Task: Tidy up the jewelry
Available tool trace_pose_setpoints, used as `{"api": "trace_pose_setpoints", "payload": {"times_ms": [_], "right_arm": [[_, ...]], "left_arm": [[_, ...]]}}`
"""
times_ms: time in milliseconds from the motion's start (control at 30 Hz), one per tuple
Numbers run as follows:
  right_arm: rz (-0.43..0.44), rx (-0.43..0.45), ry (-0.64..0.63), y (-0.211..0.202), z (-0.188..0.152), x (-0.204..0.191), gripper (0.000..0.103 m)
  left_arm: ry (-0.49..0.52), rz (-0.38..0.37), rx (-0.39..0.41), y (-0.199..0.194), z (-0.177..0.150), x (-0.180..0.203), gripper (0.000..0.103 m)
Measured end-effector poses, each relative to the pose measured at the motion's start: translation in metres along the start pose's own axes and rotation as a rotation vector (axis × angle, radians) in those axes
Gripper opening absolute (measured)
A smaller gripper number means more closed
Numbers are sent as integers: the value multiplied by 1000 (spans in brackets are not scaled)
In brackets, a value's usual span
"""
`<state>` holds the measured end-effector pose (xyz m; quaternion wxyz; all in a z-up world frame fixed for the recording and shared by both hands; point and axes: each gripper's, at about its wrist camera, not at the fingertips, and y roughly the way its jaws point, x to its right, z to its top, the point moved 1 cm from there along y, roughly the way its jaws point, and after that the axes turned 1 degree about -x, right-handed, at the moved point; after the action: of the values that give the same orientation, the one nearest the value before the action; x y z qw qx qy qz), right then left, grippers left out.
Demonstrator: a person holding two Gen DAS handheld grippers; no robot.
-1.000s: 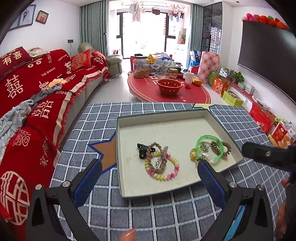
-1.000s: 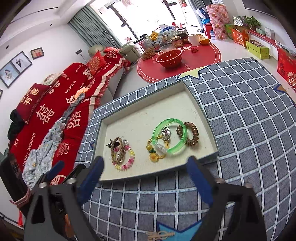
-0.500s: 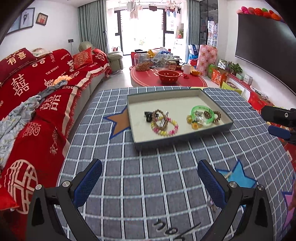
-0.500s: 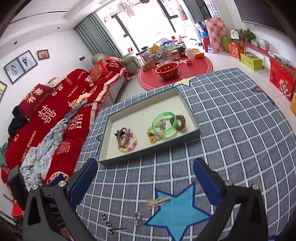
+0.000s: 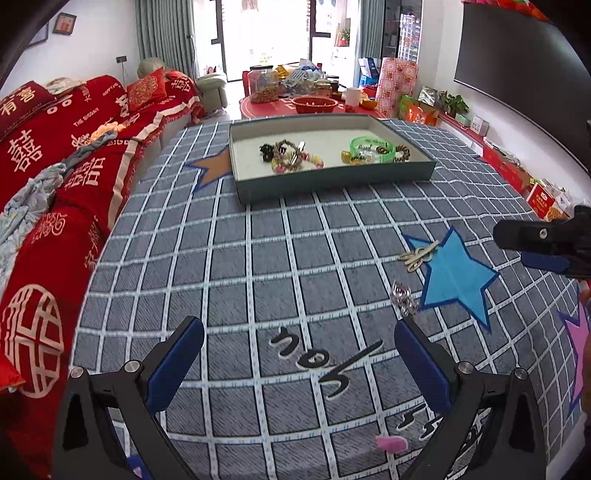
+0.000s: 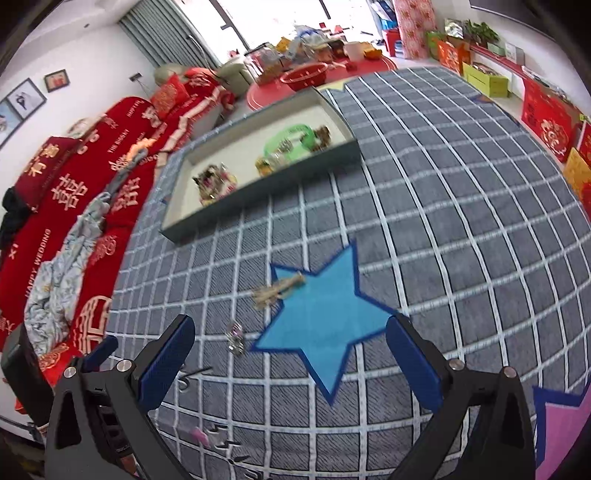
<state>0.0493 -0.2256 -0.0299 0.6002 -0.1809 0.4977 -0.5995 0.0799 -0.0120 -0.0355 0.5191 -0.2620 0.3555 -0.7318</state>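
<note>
both grippers are spread wide with nothing between the blue pads: the left gripper hangs over the black hair pins on the grid-patterned cloth, the right gripper near the blue star. a gold clip lies at the star's far left edge, a silver piece just nearer. the tray sits far off, holding a green bangle, beaded bracelets and other jewelry

Bright daylight glares through the far window; right-wrist view motion-blurred, edges fisheye-warped.
</note>
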Motion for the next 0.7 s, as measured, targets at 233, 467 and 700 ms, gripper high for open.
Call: {"api": "trace_pose_setpoints", "payload": {"times_ms": [233,467,700], "right_arm": [[-51,-33,60,22,-3,1,103],[-91,-26,122,45,2,-9,75],[-124,-7,149,63,8,-18,63]], "left_arm": [[-73,34,-20,5,-8,-10,103],[-114,50,-21,9,-7,-22,103],[-128,58,-28,13,-9,-28,103]]}}
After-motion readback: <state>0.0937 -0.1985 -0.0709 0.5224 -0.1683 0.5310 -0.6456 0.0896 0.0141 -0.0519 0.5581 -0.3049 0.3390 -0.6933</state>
